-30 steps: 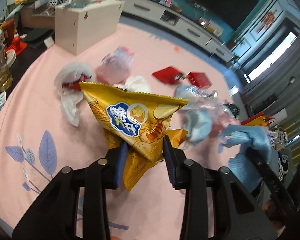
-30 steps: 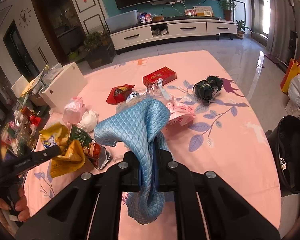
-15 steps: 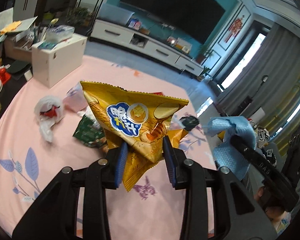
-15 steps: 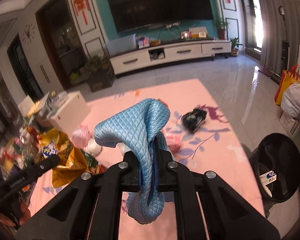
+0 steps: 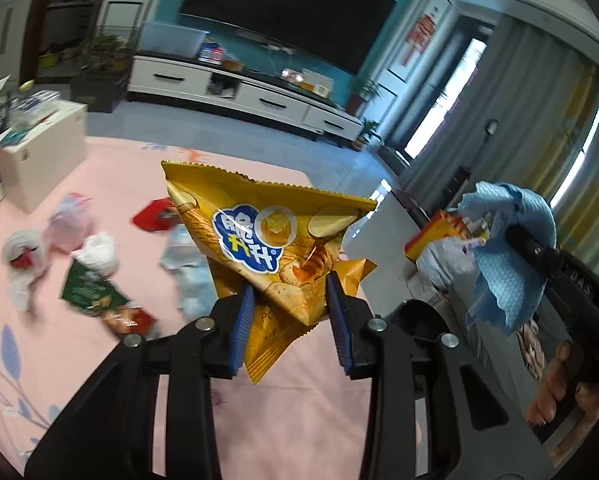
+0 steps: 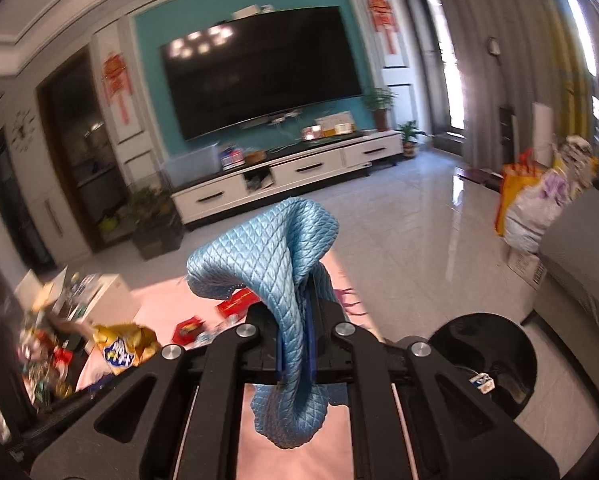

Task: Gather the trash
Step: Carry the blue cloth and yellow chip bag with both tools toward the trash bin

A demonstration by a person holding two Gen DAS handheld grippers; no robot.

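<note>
My left gripper (image 5: pixel 291 304) is shut on a yellow snack bag (image 5: pixel 267 236), which stands up crumpled between the blue pads above the pink tablecloth (image 5: pixel 283 420). My right gripper (image 6: pixel 295 332) is shut on a blue quilted cloth (image 6: pixel 275 248) that loops up and hangs down below the jaws. In the left wrist view the right gripper (image 5: pixel 517 236) shows at the right with the blue cloth (image 5: pixel 507 280) and a hand (image 5: pixel 559 380) on its grip. A black trash bin (image 6: pixel 487 360) stands on the floor to the right of the table. The yellow bag (image 6: pixel 121 346) shows at lower left in the right wrist view.
Loose wrappers lie on the table: a green packet (image 5: pixel 91 288), a red packet (image 5: pixel 155 220), white and pink crumpled bags (image 5: pixel 67 228). A white box (image 5: pixel 39 152) stands at the far left. Bags (image 6: pixel 535 208) sit on the floor by a grey sofa (image 6: pixel 579 256).
Both grippers rose and swung toward the table's right side, each keeping its load. The views tilted up, showing the TV wall. The black bin came closer in the right wrist view.
</note>
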